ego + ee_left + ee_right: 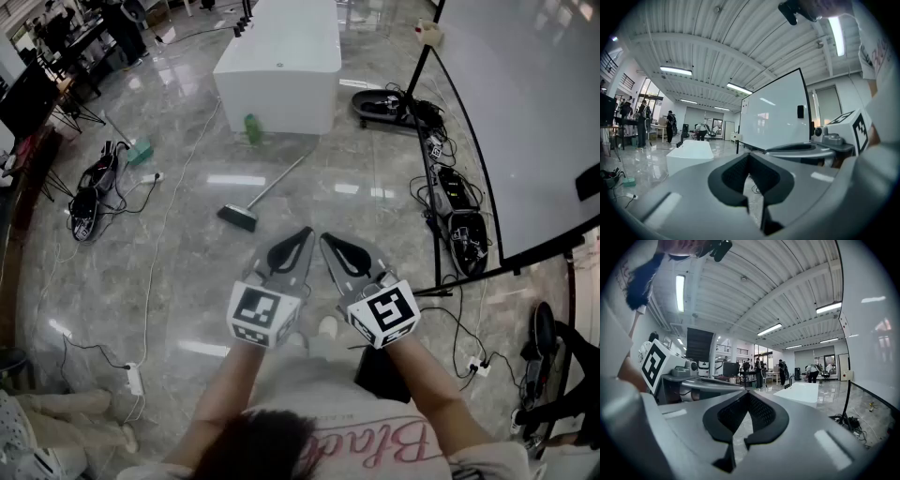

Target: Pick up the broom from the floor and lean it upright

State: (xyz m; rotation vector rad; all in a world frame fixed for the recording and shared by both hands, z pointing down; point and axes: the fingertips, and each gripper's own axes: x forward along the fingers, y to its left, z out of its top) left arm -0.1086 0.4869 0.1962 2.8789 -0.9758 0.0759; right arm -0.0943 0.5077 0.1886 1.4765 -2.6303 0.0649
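Broom [255,199] lies flat on the glossy stone floor [187,244], ahead of the person and well apart from both tools. Its dark brush head is at the near left end, and its thin handle runs up and to the right toward the white block [281,66]. A green bottle [251,128] stands by the block's near corner, not far from the handle's far end. The person holds both tools out front at about the same height, side by side, tips close together. Left gripper [304,233] [749,159]: jaws closed on each other, nothing between the pads, only floor showing through the gap. Right gripper [327,239] [747,398]: the same, jaws together and empty. A whiteboard [534,112] on a black frame stands to the right, with cables and gear bunched at its foot. A power strip [134,378] lies on the floor to the near left.
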